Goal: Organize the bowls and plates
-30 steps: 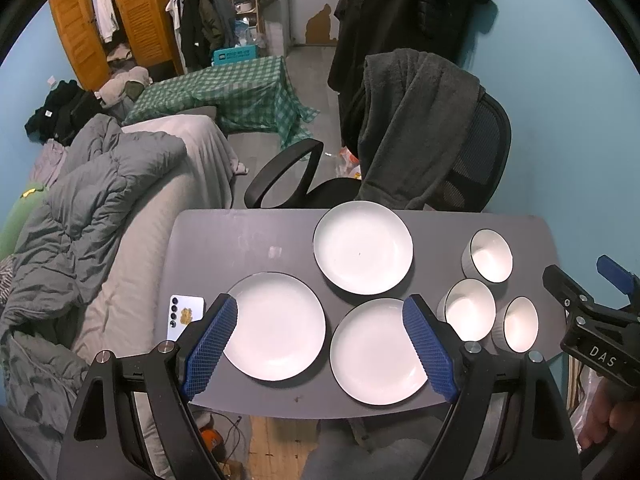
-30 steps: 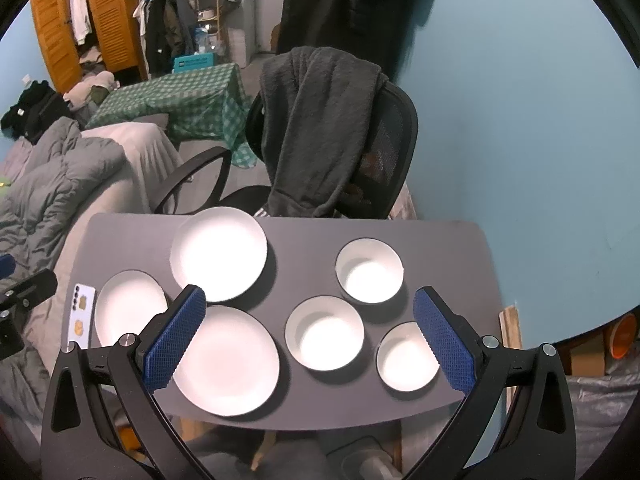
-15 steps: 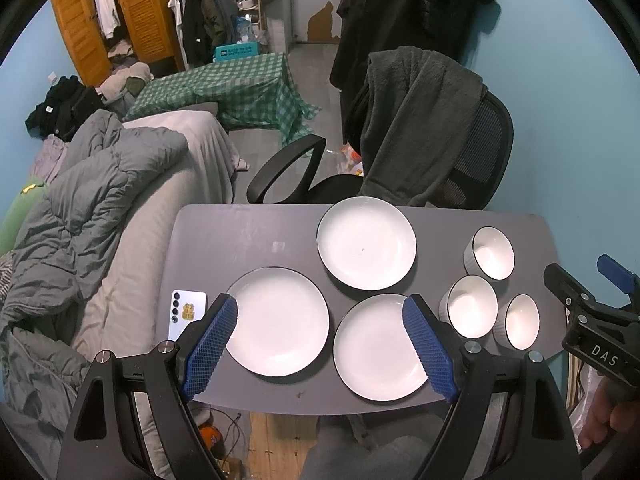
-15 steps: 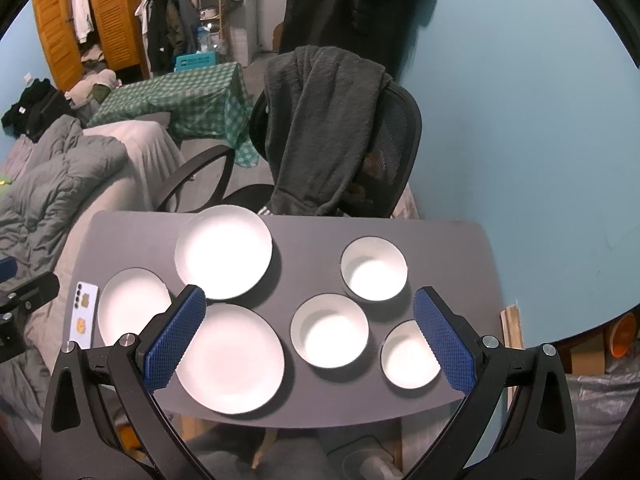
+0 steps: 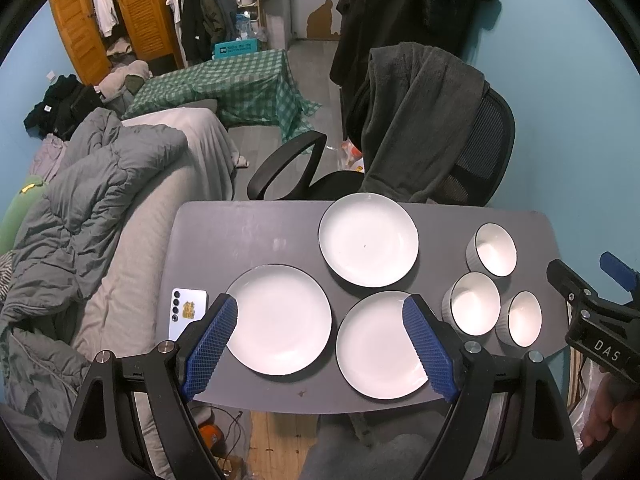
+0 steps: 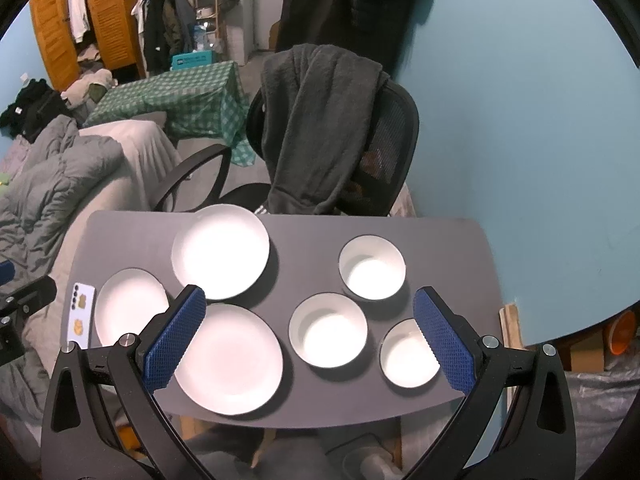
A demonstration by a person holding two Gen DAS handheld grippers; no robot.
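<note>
Both claws are hanging released and empty above the grey surface [image 5: 240,232]: the left claw [image 5: 320,344] low in its frame, the right claw [image 6: 308,336] likewise. 3 white plates [image 5: 368,240] are lying apart in the lower middle of the left view, 3 white bowls [image 6: 328,330] clustering right of them. They are looking stiff, glazed, likely slippery and breakable; pinching each by its thin rim is seeming safest. 1 phone [image 5: 187,312] is sitting lower left.
</note>
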